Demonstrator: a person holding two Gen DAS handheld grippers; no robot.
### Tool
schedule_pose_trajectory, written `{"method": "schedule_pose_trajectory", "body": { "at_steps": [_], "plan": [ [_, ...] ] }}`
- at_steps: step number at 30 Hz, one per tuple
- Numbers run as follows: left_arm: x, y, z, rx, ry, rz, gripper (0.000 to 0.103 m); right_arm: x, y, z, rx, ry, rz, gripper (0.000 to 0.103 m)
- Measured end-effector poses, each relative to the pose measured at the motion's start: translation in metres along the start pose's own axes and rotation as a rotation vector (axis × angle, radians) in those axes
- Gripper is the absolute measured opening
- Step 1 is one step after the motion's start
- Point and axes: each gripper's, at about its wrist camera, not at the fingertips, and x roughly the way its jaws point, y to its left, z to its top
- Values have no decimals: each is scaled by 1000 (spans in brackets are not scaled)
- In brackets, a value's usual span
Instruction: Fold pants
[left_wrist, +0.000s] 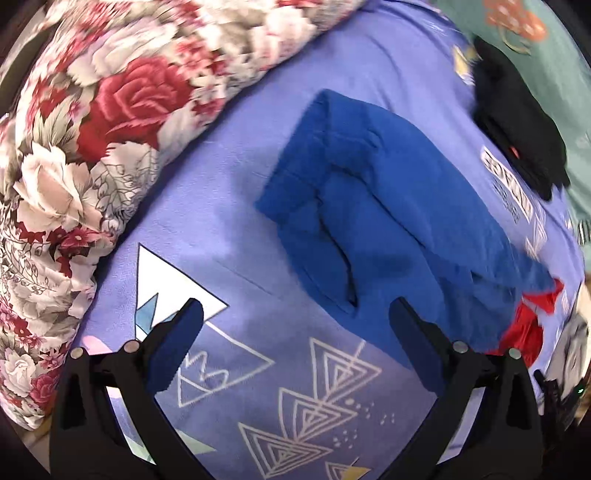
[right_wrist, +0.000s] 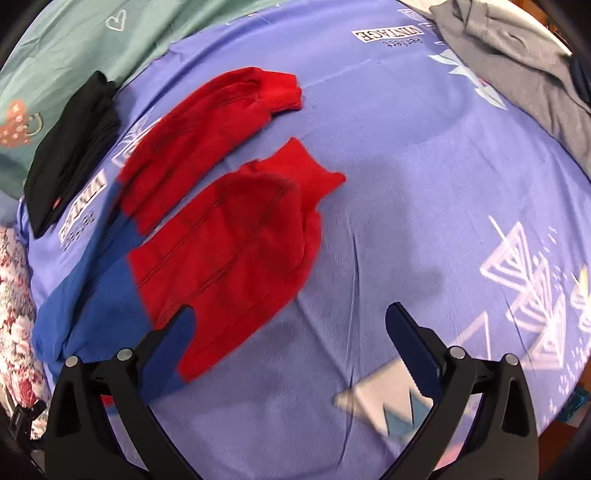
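Note:
The pants (left_wrist: 388, 206) lie flat on a lilac bedsheet (left_wrist: 229, 229). Their upper part is blue and their legs are red (right_wrist: 229, 236). In the right wrist view the two red legs lie spread apart, each ending in a ribbed cuff (right_wrist: 284, 92). My left gripper (left_wrist: 295, 317) is open and empty, hovering just in front of the blue waist end. My right gripper (right_wrist: 291, 321) is open and empty, above the near red leg's edge and the bare sheet.
A floral quilt (left_wrist: 74, 147) is bunched along the left. A folded black garment (right_wrist: 70, 147) lies beyond the pants, near a teal sheet (right_wrist: 74, 37). A grey garment (right_wrist: 524, 62) lies at the far right of the bed.

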Motion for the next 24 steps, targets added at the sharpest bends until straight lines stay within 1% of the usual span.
{"method": "schedule_pose_trajectory", "body": {
  "at_steps": [4,5,7,8,10,11,12,13,14,15,17,19,20,21,22,23,24],
  "plan": [
    [4,8,7,-37,-6,12,101,24,1,22,19,-18,-6,100],
    [4,8,8,-41,-6,15,101,30,2,28,32,-14,20,95],
    [6,10,9,-44,-8,20,101,40,3,33,36,23,44,70],
    [8,11,10,-43,-11,22,101,47,5,35,34,48,40,53],
    [12,13,12,-36,-11,29,101,48,7,39,10,37,1,40],
    [16,12,13,-29,-6,30,100,45,7,42,-6,36,1,14],
    [19,11,13,-23,-1,34,99,40,3,44,5,31,54,6],
    [22,9,14,-14,4,39,98,32,-1,47,21,14,78,5],
    [23,8,15,-4,7,42,98,16,-8,49,29,-27,92,5],
    [24,7,15,1,7,42,97,0,-15,51,18,-65,96,5],
    [24,5,16,13,4,40,97,-20,-27,51,-4,-88,79,5],
    [27,2,18,21,10,36,97,-25,-36,48,-18,-60,74,5],
    [29,0,18,22,15,31,97,-19,-45,43,-24,-20,68,7],
    [34,-2,19,20,25,25,97,-11,-49,39,-42,10,50,13],
    [37,-3,19,19,34,19,97,-2,-52,34,-72,29,-3,23],
    [43,-6,20,21,45,16,97,4,-55,28,-85,24,-104,50],
    [49,-8,20,25,54,28,97,5,-57,22,-84,8,-177,66]
  ]
}}
